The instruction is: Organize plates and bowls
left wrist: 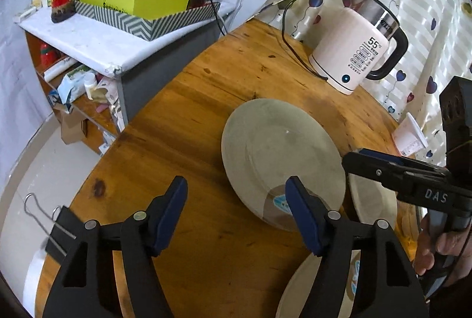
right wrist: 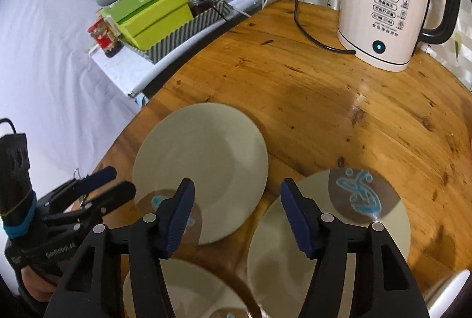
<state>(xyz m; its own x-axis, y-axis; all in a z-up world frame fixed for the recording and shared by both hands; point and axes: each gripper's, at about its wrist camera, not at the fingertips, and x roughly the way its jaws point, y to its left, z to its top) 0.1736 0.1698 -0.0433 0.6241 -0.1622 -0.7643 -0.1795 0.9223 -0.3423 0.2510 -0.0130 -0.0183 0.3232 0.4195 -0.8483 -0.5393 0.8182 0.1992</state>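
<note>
So the bench is a round wooden top, and the biggest things on it that matter are three pale plates, each with a grey patch and a blue squiggle on one side. No bowl anywhere that I can make out for sure.

The far plate lies flat toward the bench's edge on the shelf side. The right-hand plate lies just beside it, and their rims look close to touching, though I can't say if they overlap. The near plate is mostly hidden under the right tongs.

Handling guess: these look like glazed ceramic, so stiff, a bit heavy for their size, slick and chippable. Lying flat, there's nothing to pinch but the rim, so I'd take one at the edge closest to the tongs and get a pad under the lip before lifting. Stacking should go gently, rim onto rim makes chips.

The right tongs hang above the gap between the far plate and the right-hand plate, about half open, nothing between the pads.

The left tongs are also part open and empty. In their own view the right pad sits over the near rim of the far plate, the left pad over bare wood, so the plate's edge isn't straddled yet.
</note>
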